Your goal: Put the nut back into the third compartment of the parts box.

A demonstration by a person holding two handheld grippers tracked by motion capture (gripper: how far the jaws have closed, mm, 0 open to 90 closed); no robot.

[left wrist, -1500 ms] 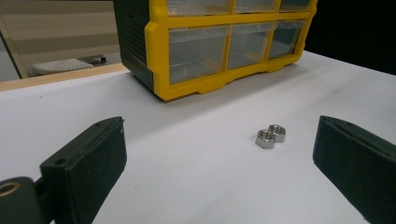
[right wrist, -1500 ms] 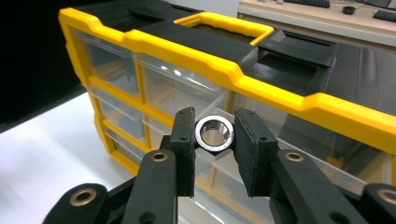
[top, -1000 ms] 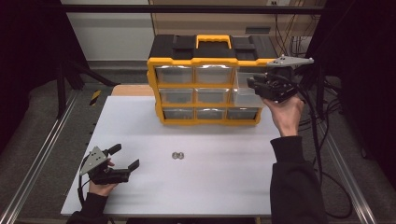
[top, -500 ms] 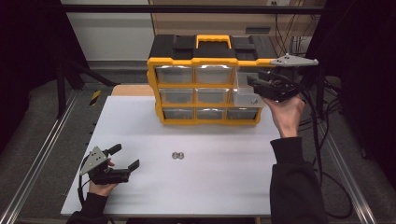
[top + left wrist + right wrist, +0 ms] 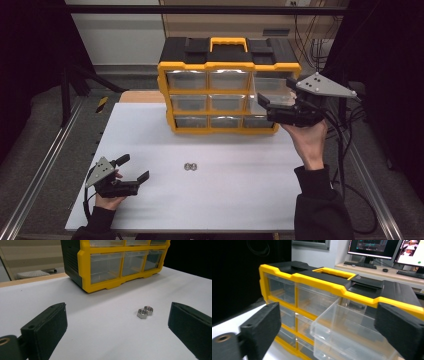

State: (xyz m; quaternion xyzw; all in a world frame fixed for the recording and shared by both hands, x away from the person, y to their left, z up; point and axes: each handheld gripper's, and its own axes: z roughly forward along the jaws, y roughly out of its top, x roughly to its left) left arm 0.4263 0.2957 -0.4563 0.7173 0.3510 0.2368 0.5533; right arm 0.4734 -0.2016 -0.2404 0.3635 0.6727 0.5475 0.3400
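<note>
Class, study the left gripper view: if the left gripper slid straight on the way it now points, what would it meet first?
Most likely the two hex nuts on the white table, which lie ahead between the left gripper's open fingers, nearer the right one. Beyond them stands the yellow drawer organizer. Depth is hard to judge.

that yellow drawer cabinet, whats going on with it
A person works at the table with a gripper in each hand. The right gripper has just pulled the clear top-right drawer partly out of the yellow and black drawer cabinet; its jaws have just been opening and now stand open in front of it. The left gripper rests open on the white table, facing two hex nuts that lie touching each other.
</note>
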